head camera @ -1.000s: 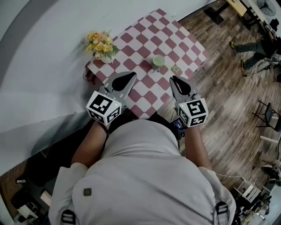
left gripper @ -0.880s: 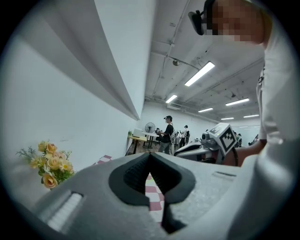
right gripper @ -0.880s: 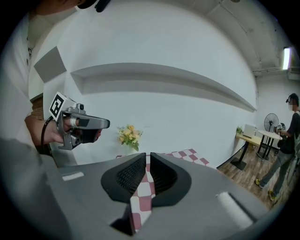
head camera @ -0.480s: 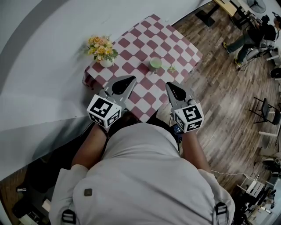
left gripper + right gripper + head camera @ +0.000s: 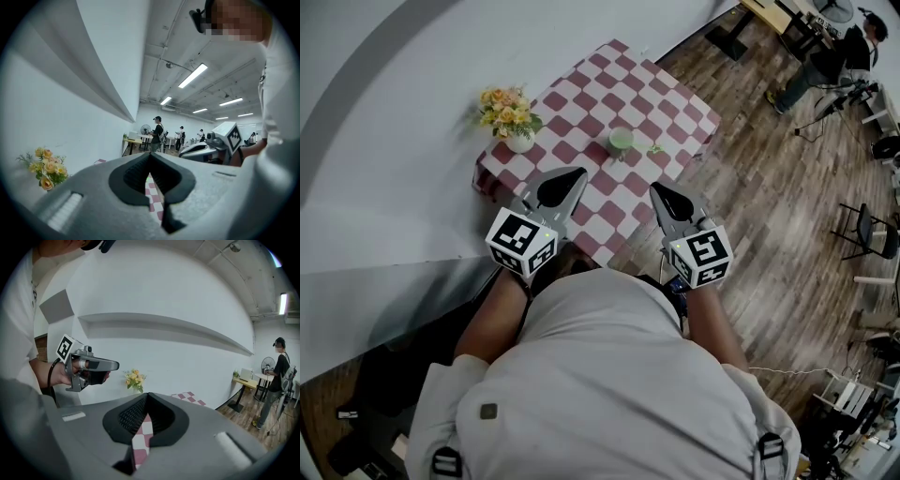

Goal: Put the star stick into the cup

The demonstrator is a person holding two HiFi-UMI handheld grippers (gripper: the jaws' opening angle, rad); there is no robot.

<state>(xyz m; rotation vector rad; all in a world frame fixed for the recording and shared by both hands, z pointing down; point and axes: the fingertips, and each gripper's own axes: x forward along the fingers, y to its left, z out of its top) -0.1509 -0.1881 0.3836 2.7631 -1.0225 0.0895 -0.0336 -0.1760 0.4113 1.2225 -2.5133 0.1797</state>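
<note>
Jaws pressed together, empty: left gripper (image 5: 578,172), right gripper (image 5: 655,187) | table (image 5: 581,103) now sits farther off than a second ago | star stick (image 5: 655,149) beside cup (image 5: 621,140), untouched; reach pending.

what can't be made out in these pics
- star stick: head view, too small to show its shape.
- cup: head view, too small to see inside.
- Both, in the gripper views: hidden behind the left gripper and right gripper bodies; only checked tablecloth shows through.
</note>
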